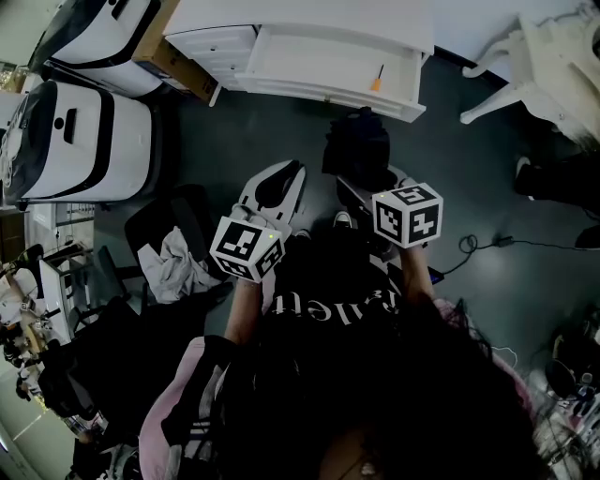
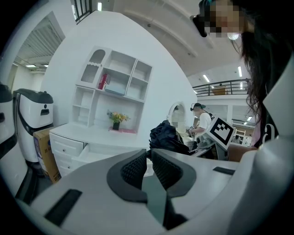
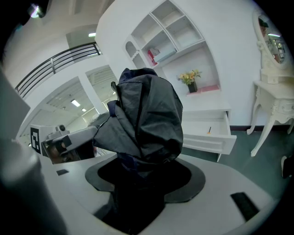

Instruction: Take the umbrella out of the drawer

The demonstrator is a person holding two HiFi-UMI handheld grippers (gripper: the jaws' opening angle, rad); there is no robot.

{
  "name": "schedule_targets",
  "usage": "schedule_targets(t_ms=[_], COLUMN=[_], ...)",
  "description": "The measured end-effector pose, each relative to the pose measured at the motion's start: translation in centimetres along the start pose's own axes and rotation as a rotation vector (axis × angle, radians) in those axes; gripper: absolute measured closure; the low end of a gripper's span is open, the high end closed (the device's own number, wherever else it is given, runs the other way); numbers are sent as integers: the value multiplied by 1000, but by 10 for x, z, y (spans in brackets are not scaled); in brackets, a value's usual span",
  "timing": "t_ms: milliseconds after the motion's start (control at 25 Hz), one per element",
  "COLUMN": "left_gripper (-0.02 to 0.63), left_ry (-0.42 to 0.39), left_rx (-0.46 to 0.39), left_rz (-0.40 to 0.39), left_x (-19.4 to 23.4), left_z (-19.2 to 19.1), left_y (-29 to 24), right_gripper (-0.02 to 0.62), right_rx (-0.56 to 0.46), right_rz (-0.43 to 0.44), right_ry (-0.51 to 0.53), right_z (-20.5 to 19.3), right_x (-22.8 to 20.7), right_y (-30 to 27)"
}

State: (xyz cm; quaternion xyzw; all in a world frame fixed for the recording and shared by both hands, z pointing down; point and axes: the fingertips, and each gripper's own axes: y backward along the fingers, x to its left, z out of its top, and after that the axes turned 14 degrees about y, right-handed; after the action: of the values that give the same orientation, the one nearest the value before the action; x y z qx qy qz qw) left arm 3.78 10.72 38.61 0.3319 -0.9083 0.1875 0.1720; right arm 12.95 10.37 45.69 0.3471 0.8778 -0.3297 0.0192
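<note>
The white counter (image 1: 309, 19) stands against the wall with its wide drawer (image 1: 309, 58) pulled open. Almost all of that drawer's floor shows bare. From where I stand the main part of the job looks done, because the umbrella (image 3: 147, 114) is no longer in the drawer. It is out in the room, well in front of the drawer and above the dark floor (image 1: 234, 141).

It is a folded, dark umbrella with its fabric bunched loosely, and it rises upright out of the right tongs (image 3: 144, 178). These are clenched around its lower end. The left tongs (image 2: 148, 160) hang just beside it, on the side further from the drawer's open end. Their pads are drawn nearly together with nothing between them, so they play no part in the hold.

I judge that little is left: perhaps only carrying the umbrella away or setting it down, and maybe closing the drawer. The only thing I can see inside the drawer is a small orange thing (image 1: 376, 82) near one end.
</note>
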Motion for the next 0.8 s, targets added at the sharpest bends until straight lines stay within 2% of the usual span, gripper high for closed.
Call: schedule_targets(t_ms=[360, 800], left_gripper=[566, 566], left_ry=[0, 7], left_rx=[-9, -28], left_rz=[-22, -47], left_x=[14, 30], left_z=[-3, 1], left_y=[48, 73], right_gripper=[321, 321], right_rx=[-27, -31], right_rz=[-40, -68], right_ry=[-31, -27], right_z=[-4, -1], right_x=[43, 70], right_y=[1, -6])
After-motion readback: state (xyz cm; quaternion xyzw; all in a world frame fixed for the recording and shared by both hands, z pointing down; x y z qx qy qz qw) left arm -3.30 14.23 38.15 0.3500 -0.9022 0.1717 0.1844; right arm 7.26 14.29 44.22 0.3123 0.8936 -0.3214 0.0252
